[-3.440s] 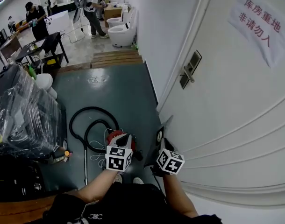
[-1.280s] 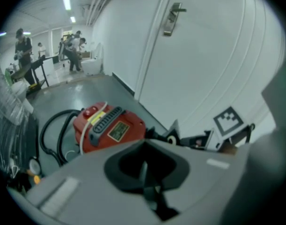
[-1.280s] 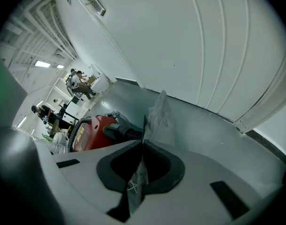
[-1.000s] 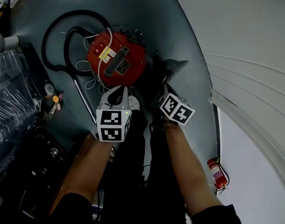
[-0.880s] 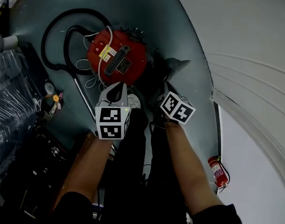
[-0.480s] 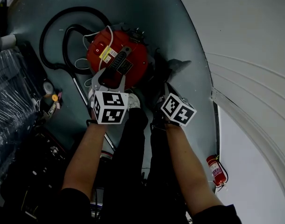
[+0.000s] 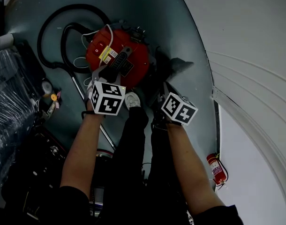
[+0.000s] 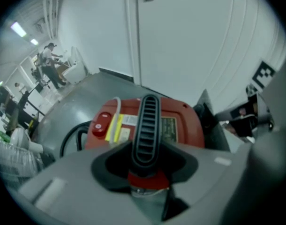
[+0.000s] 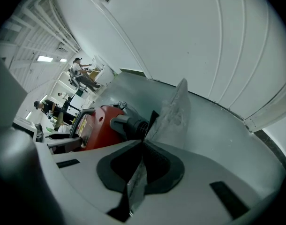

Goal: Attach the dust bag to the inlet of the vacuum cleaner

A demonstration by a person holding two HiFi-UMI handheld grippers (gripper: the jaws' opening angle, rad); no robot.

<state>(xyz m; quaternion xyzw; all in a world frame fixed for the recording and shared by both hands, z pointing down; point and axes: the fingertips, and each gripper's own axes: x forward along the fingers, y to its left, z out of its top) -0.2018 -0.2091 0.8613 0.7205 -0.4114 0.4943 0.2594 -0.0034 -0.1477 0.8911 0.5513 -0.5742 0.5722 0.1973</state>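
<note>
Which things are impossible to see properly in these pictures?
- Mouth of the grey dust bag: right gripper view, the bag stands edge-on in the right gripper.
- Print on the labels of the red vacuum cleaner: left gripper view, blurred; black ribbed handle in the left gripper covers part.
- Right gripper's jaws: head view, under its marker cube.

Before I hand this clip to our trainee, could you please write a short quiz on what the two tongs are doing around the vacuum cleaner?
1. Which thing do the left tongs grip? A the hose; B the black handle of the vacuum cleaner; C the power cord.
2. True or false: the right tongs are empty.
3. Fill in: the vacuum cleaner's body is ___ in colour.
Key: 1 B. 2 False, they pinch the dust bag. 3 red.
</note>
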